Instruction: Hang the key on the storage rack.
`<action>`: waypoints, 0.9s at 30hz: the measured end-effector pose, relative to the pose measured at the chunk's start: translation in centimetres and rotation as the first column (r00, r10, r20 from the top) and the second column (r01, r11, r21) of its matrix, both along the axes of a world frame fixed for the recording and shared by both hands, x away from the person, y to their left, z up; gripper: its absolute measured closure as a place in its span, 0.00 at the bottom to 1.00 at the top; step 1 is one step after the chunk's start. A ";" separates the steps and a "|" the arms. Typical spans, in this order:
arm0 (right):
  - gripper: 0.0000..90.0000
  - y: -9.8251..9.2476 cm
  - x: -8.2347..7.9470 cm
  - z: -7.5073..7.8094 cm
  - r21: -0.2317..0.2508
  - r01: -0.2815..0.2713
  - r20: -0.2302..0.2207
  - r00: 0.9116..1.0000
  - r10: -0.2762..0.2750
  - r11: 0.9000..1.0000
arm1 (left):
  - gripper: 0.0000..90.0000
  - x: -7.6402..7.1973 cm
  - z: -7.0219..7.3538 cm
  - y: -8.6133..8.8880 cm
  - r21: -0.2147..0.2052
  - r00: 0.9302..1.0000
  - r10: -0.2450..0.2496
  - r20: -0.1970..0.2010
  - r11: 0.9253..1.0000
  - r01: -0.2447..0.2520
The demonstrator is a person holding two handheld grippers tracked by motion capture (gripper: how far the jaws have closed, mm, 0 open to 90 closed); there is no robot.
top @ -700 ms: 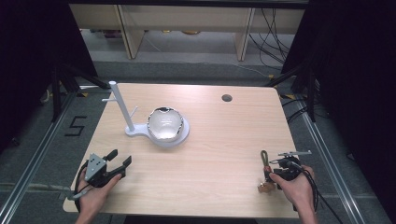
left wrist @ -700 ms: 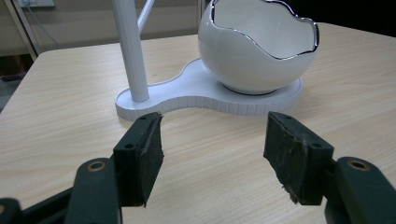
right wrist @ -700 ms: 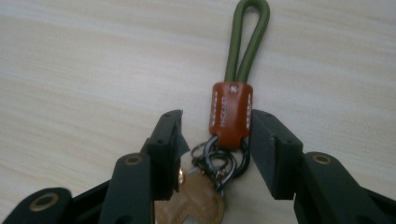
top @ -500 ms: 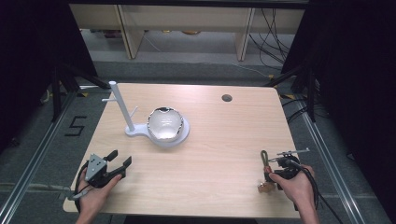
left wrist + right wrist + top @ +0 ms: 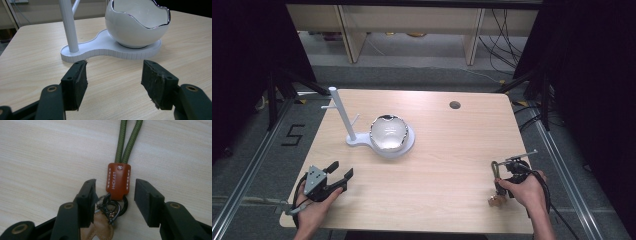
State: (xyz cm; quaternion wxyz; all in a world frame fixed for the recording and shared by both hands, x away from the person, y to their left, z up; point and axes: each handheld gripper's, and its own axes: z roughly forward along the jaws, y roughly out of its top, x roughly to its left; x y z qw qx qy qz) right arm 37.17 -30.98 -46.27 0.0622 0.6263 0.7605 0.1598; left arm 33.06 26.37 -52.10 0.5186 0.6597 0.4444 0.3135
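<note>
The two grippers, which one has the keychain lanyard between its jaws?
The right gripper: its open jaws flank the lanyard's orange leather tab without pressing it. The left gripper faces the white stand.

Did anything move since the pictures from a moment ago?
Nothing visibly moved. The left gripper rests open near the table's front edge, and the right gripper sits open around the keychain without pinching it. The white bowl is on its stand, same as before.

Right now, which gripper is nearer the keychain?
Right. The right gripper sits over the keychain, open jaws on either side of its leather tab. The left gripper is across the table, near the stand.
</note>
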 end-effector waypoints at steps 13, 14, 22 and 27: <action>0.62 0.5 1.5 -0.3 0.000 0.003 -0.084 0.996 -0.003 1.000 | 0.41 -0.1 0.0 -0.1 0.008 1.000 0.000 -0.010 1.000 0.000; 0.63 0.5 1.7 -0.4 -0.008 -0.003 -0.088 0.996 0.003 1.000 | 0.41 -0.2 0.0 -0.1 0.008 1.000 -0.001 -0.009 1.000 0.001; 0.66 0.8 2.6 -0.4 -0.049 -0.010 -0.124 0.992 0.004 0.999 | 0.41 -0.2 0.0 -0.2 0.007 1.000 -0.007 -0.007 1.000 0.007; 0.68 0.9 2.9 -0.5 -0.074 0.002 -0.144 0.989 -0.012 0.997 | 0.41 -0.2 -0.1 -0.3 -0.001 1.000 -0.016 -0.002 1.000 0.016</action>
